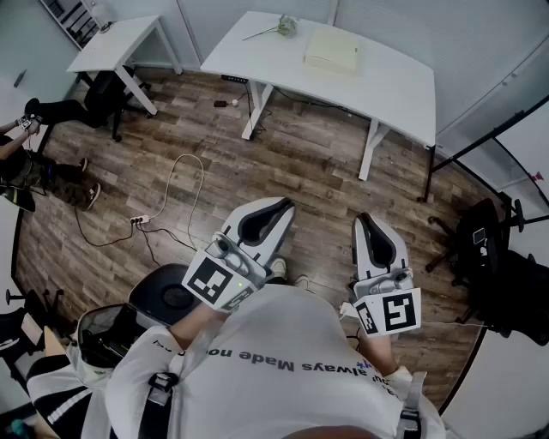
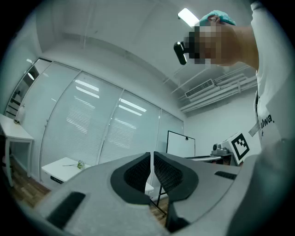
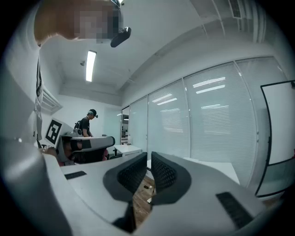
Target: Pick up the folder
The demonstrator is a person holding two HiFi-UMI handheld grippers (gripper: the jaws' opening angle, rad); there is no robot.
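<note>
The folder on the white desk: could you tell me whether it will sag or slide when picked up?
The folder looks broad and flat, so it probably sags if gripped by one edge. Lying flush on the smooth desk, it may slide before lifting.

What I can't make out from here

The pale folder point(image 1: 330, 49) on the white desk point(image 1: 403, 86) is too small for me to read any detail on its cover, and the greenish thing point(image 1: 286, 26) near it is too small to name. A seated person point(image 1: 26, 137) is cut off by the left edge, and a dark chair point(image 1: 502, 283) by the right. My shirt point(image 1: 274, 360) hides the floor beneath me.
</note>
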